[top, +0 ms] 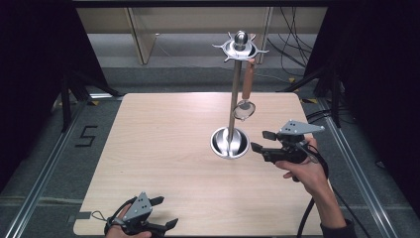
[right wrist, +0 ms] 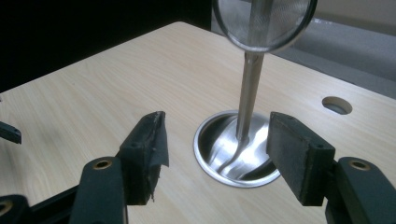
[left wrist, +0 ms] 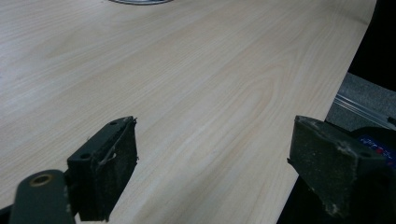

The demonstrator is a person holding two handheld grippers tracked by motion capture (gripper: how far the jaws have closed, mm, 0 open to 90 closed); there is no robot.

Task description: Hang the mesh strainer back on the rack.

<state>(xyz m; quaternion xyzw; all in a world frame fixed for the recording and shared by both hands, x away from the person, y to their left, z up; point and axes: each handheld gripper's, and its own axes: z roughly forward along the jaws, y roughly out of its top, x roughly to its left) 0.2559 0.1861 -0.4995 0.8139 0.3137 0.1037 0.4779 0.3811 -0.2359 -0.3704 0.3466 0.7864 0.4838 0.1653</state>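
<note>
High view: right gripper (top: 261, 140) wide open near stand (top: 230, 143) | strainer (top: 244, 109) hangs | left gripper (top: 165, 212) open, waiting | next: probably back away.

A pale wood surface (top: 163, 148) stands on grey carpeted floor (top: 44, 148) between metal rails (top: 42, 181). Black curtains (top: 29, 74) hang at both sides. Beyond, light wooden furniture (top: 143, 34) and loose black cables (top: 292, 39).

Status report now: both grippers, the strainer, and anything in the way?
Left gripper open, empty, near table edge. Right gripper open, empty, beside stand base. Strainer hangs from stand top. Nothing in the way.
</note>
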